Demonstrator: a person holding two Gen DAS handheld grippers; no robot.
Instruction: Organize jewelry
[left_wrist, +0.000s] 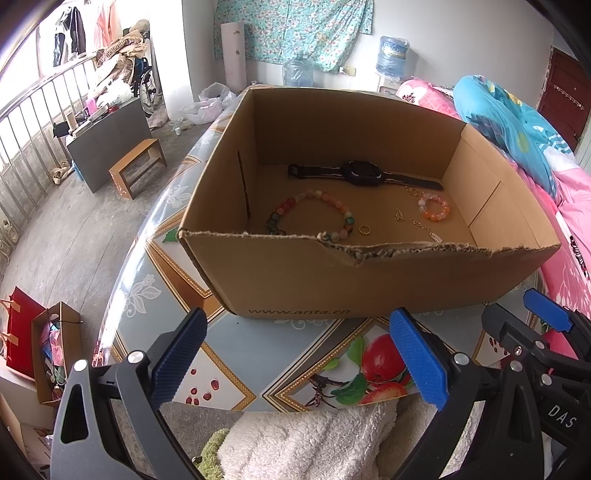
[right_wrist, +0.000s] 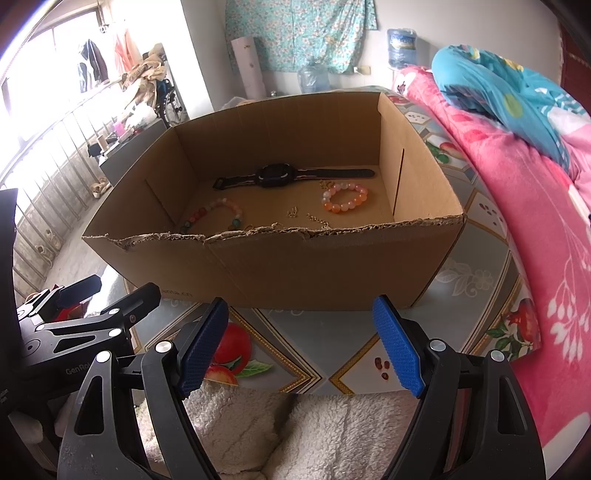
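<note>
An open cardboard box (left_wrist: 369, 280) (right_wrist: 295, 266) stands on the patterned table. Inside lie a black watch (left_wrist: 360, 172) (right_wrist: 277, 175), a large multicoloured bead bracelet (left_wrist: 295, 203) (right_wrist: 201, 214), a small pink-orange bead bracelet (left_wrist: 434, 206) (right_wrist: 345, 199), a gold ring (left_wrist: 364, 229), small gold earrings (left_wrist: 399, 215) (right_wrist: 293, 211) and a thin gold chain (left_wrist: 428, 230) (right_wrist: 317, 218). My left gripper (left_wrist: 299, 354) is open and empty, in front of the box. My right gripper (right_wrist: 301, 350) is open and empty, also in front of the box, to the right of the left one.
The table (left_wrist: 236, 339) has a fruit-patterned cover. A white fleece cloth (left_wrist: 306, 439) (right_wrist: 295, 432) lies at its near edge. A pink blanket and blue bedding (right_wrist: 517, 184) rise at the right. A floor with a stool (left_wrist: 136, 166) and bags (left_wrist: 37, 343) lies to the left.
</note>
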